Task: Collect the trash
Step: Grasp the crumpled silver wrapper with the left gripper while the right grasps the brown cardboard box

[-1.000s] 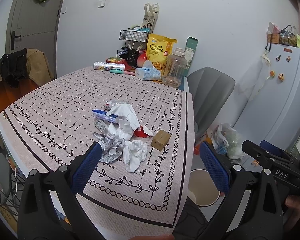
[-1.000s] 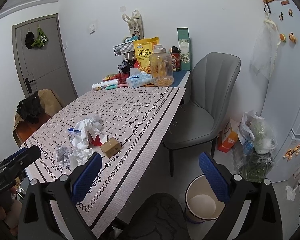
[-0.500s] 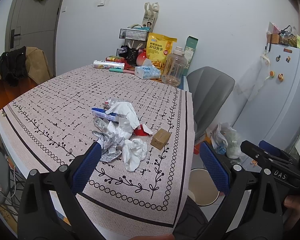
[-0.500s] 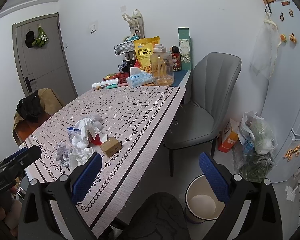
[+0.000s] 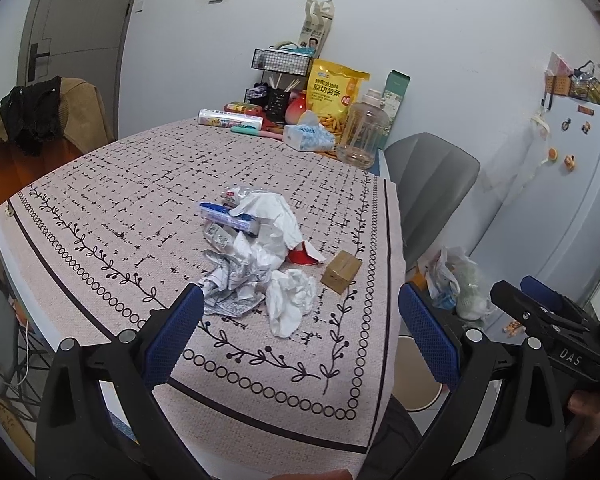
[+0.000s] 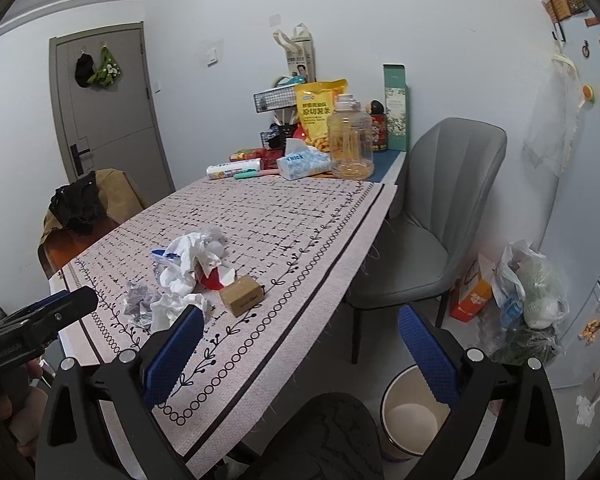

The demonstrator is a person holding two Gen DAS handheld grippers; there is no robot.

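A pile of trash (image 5: 256, 248) lies on the patterned tablecloth (image 5: 100, 184): crumpled white tissues, crumpled printed paper, a blue-and-white wrapper, a red scrap. A small brown cardboard box (image 5: 341, 271) sits just right of it. The pile (image 6: 184, 276) and box (image 6: 242, 301) also show in the right wrist view. My left gripper (image 5: 298, 338) is open and empty, just short of the pile. My right gripper (image 6: 300, 354) is open and empty, off the table's right edge above the floor. A white trash bin (image 6: 414, 412) stands on the floor below it.
At the table's far end stand a clear jug (image 5: 362, 132), tissue pack (image 5: 308, 138), yellow snack bag (image 5: 334, 92) and wire rack. A grey chair (image 6: 432, 232) stands right of the table. Plastic bags (image 6: 532, 292) lie by the white fridge (image 5: 572, 200).
My left gripper has moved slightly forward toward the pile. The right gripper has barely moved. Both stay open.
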